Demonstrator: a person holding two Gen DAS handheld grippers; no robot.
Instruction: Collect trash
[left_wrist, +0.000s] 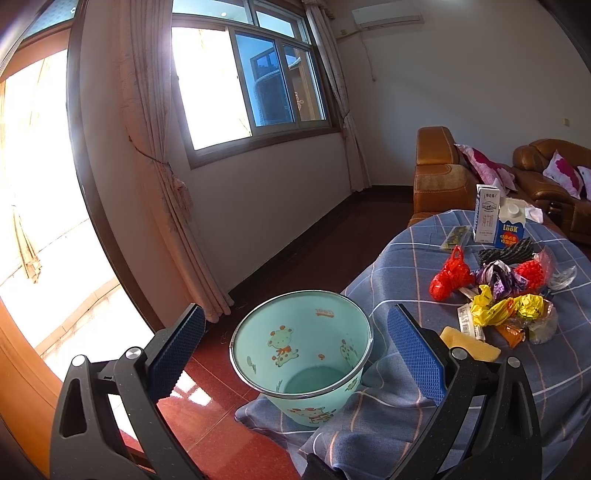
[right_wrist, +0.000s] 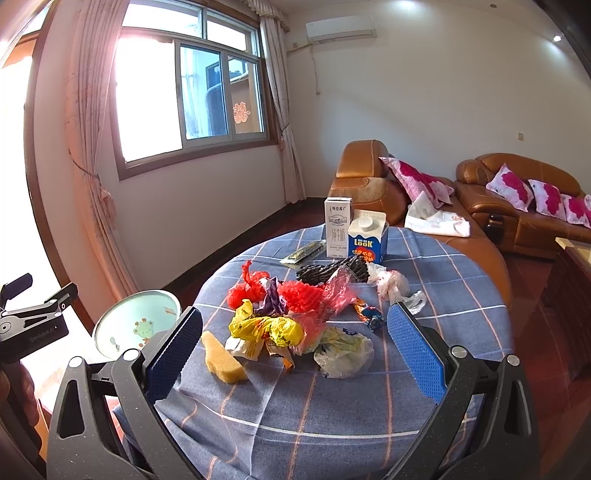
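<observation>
A pale green bin (left_wrist: 301, 350) with cartoon animals tilts at the table's left edge, its mouth facing my open left gripper (left_wrist: 295, 354); nothing is inside it. The same bin (right_wrist: 136, 323) shows left of my open right gripper (right_wrist: 295, 347), which hovers over the trash pile: a yellow wrapper (right_wrist: 266, 326), a yellow sponge wedge (right_wrist: 223, 358), red netting (right_wrist: 299, 293), a clear bag (right_wrist: 343, 350) and a black net (right_wrist: 332, 271). Seen from the left wrist, the pile lies right of the bin, with the yellow wrapper (left_wrist: 495, 310) and the sponge wedge (left_wrist: 469, 343).
A round table (right_wrist: 332, 406) wears a blue checked cloth. Two milk cartons (right_wrist: 354, 232) stand at its far side beside a flat dark packet (right_wrist: 303, 253). Brown leather sofas (right_wrist: 517, 206) with pink cushions lie behind. The other handle (right_wrist: 29, 325) shows at left. Red floor (left_wrist: 229, 443) lies below.
</observation>
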